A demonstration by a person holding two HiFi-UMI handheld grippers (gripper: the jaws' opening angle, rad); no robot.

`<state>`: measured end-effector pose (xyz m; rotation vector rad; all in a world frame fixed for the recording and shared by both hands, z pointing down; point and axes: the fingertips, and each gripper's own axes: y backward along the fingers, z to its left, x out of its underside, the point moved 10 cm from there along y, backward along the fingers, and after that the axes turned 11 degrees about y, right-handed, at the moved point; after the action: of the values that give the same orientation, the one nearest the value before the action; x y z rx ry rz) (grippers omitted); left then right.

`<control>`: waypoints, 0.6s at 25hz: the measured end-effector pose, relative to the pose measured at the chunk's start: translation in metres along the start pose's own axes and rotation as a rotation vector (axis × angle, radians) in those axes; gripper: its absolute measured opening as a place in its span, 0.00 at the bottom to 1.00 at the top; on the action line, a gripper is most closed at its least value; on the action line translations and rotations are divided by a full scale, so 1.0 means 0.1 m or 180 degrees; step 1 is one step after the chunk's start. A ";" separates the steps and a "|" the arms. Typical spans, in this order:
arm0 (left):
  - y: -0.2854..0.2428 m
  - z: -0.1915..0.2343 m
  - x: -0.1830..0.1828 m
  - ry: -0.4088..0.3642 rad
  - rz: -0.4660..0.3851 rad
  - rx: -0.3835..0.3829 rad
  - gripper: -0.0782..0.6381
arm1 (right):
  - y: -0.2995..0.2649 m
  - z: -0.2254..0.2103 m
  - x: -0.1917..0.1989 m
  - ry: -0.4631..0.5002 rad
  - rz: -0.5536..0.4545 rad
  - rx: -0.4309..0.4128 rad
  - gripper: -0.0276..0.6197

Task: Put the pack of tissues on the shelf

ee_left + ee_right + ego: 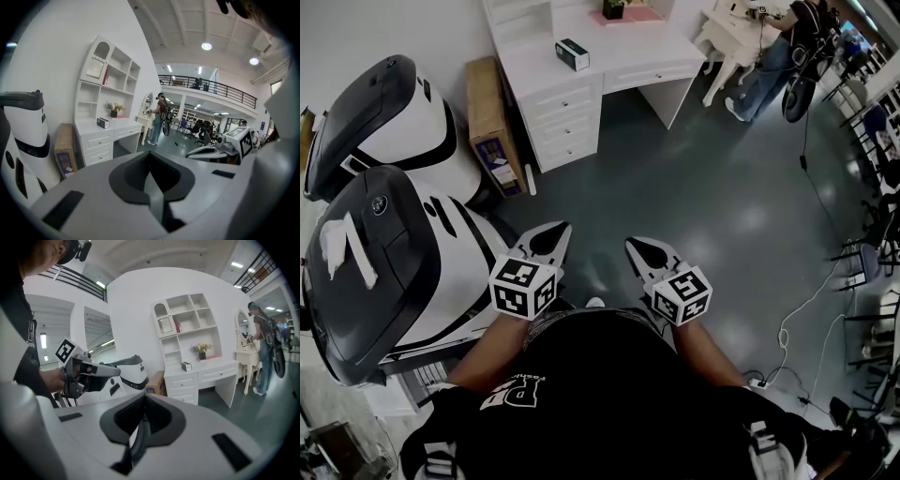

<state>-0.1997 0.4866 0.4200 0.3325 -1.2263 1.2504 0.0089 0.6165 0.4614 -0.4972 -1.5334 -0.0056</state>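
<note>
Left claw [555,231]: clenched, jaws pressed together, nothing between them. Held low in the head view, about 7 o'clock from centre, tips aimed toward 12 o'clock.
Right claw [637,247]: clenched likewise, jaws meeting, empty. Just beside the left claw at about 5 o'clock from centre, not touching it.
Pack of tissues [572,53]: small dark box with a light end face, lying on the desk top. At 12 o'clock from both claws, well apart from them, untouched.
Desk [652,42]: white, standing against the wall at 12 o'clock. Drawers [562,117] at its 9 o'clock end, open knee space at its 3 o'clock end.
Shelf [115,70]: white open compartments rising from the back of the desk, above the pack. Pack not yet on it.
Potted plant [613,8]: on the desk at 1 o'clock from the pack, near the shelf base, beside a pink mat [639,15].
Cardboard box [492,127]: standing on edge just beside the drawer end of the desk, at 9 o'clock from it.
White-and-black machines [380,253]: two, at 9 to 10 o'clock from the claws, near the wall.
Person [783,42]: standing by a small white table [727,33] at 2 o'clock, apart from the desk.
Floor [722,206]: dark grey, glossy, lying between the claws and the desk.
</note>
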 end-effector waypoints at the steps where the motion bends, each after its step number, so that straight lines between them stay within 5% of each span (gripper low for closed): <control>1: 0.00 -0.01 0.00 -0.0023 0.0000 -0.0001 0.13 | 0.00 -0.01 0.01 -0.0008 0.0000 -0.0007 0.06; 15: -0.24 0.10 0.00 0.0067 0.0087 -0.0016 0.13 | -0.04 -0.18 0.16 -0.0193 0.0110 0.0068 0.06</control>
<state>-0.1845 0.4698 0.4334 0.2990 -1.2192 1.2713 0.0256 0.6116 0.4783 -0.5108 -1.5822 0.0531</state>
